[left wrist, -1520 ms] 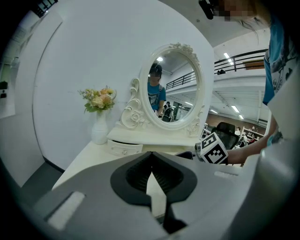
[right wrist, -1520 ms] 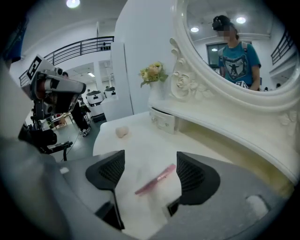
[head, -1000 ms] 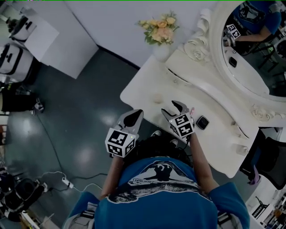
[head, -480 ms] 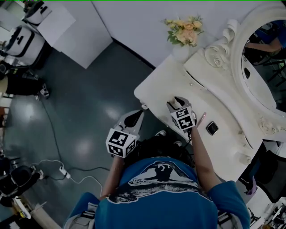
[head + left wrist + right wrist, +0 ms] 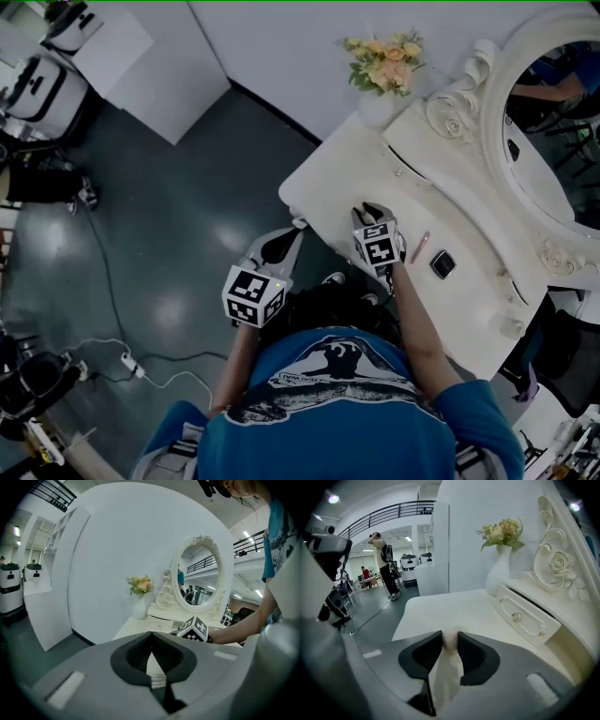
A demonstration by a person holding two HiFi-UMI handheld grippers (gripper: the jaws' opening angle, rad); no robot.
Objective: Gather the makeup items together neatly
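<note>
My right gripper [image 5: 367,209] rests on the white vanity table [image 5: 323,183] near its left end. In the right gripper view its jaws have just been closing, and the pads [image 5: 435,645] now press on a small soft cream makeup item [image 5: 450,641]; what it is I cannot make out. A slim pink stick [image 5: 421,247] and a dark square compact [image 5: 442,264] lie just right of that hand. My left gripper [image 5: 281,246] hangs off the table's near edge over the floor, its tips [image 5: 151,637] shut together on nothing.
A white vase of flowers [image 5: 380,66] stands at the table's far corner. Behind it rises the raised drawer unit [image 5: 525,618] with the oval mirror [image 5: 553,122]. Cables and machines lie on the dark floor [image 5: 141,234] to the left.
The right gripper moved a little left and down over the cream item, and its wide jaws narrowed onto it. The left gripper stayed shut by the table edge.
</note>
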